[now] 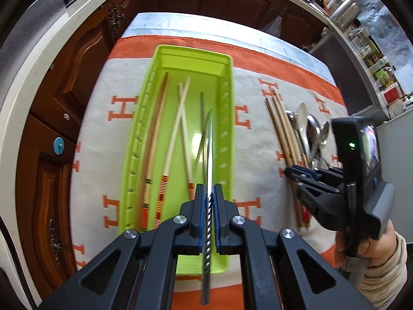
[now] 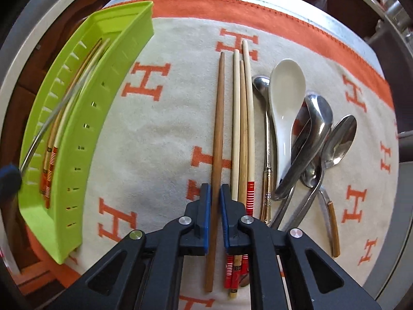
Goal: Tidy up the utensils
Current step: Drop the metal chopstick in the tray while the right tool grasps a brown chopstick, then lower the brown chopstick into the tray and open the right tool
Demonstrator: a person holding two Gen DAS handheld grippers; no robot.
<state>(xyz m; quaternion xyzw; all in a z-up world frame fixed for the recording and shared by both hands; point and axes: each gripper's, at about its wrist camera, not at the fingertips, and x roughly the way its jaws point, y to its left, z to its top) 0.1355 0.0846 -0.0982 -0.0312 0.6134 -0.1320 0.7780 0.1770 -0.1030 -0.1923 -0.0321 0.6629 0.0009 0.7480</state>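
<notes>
Over the lime-green tray [image 1: 193, 51] my left gripper [image 1: 208, 188] is shut on a metal chopstick [image 1: 209, 142], which slants down into the tray. Several wooden and pale chopsticks [image 1: 178, 124] and another metal one [image 1: 201, 103] lie inside. My right gripper [image 2: 215, 188] points down at the cloth, its blue pads closed on a brown wooden chopstick [image 2: 219, 129] lying flat. Beside it lie three more chopsticks [image 2: 242, 129] with red ends. In the left wrist view the right gripper [image 1: 304, 173] sits at that pile.
Right of the chopsticks lie a white ceramic spoon [image 2: 284, 98], several metal spoons [image 2: 317, 118] and a thin spoon with a gold handle [image 2: 267, 155]. A cream cloth [image 2: 155, 142] with orange H marks covers the table. Dark wooden cabinets [image 1: 77, 64] stand behind.
</notes>
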